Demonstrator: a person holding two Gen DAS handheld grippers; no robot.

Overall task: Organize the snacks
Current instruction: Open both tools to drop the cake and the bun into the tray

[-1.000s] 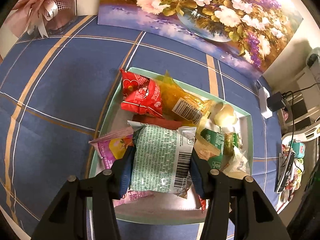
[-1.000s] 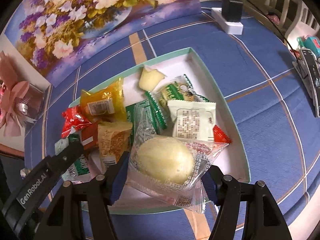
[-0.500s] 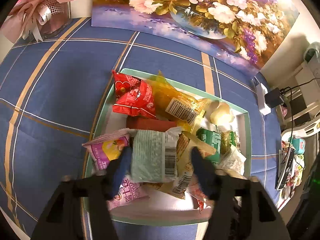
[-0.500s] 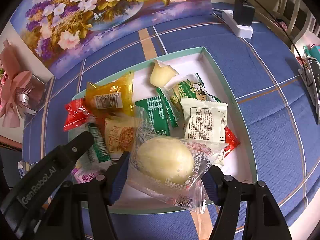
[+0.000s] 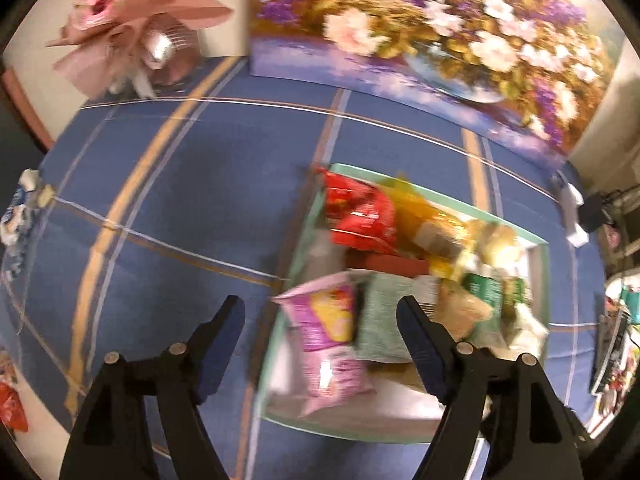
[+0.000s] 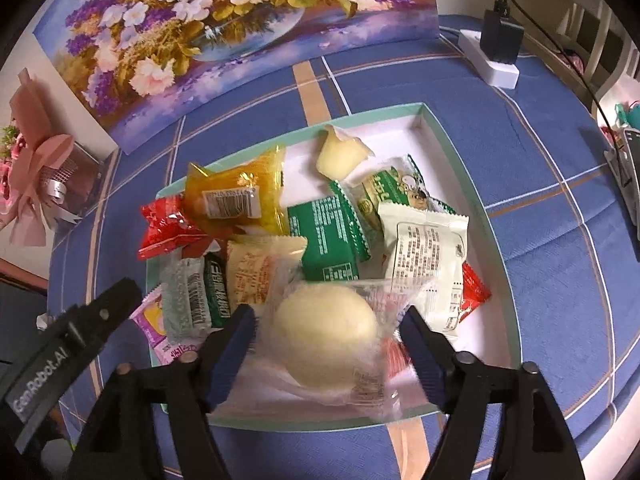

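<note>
A shallow mint-rimmed tray (image 6: pixel 476 196) on the blue plaid cloth holds several snack packets. My right gripper (image 6: pixel 326 326) is over the tray's near edge, its jaws against a clear packet with a pale round bun (image 6: pixel 324 344). My left gripper (image 5: pixel 320 316) is open and empty over the tray's left edge (image 5: pixel 280 320). The pale green barcode packet (image 5: pixel 380 316) lies in the tray beside a pink packet (image 5: pixel 324 340); it also shows in the right wrist view (image 6: pixel 188 300). The left wrist view is blurred by motion.
A flower painting (image 6: pixel 240 32) stands at the back, a pink bouquet (image 5: pixel 132 20) at the back left. A white power strip with a black plug (image 6: pixel 496 56) lies at the back right. Loose wrappers (image 5: pixel 20 208) lie at the cloth's left edge.
My left gripper opened and let the pale green packet drop into the tray, then swung left and back. My right gripper still holds the bun packet, and its jaws look slightly wider.
</note>
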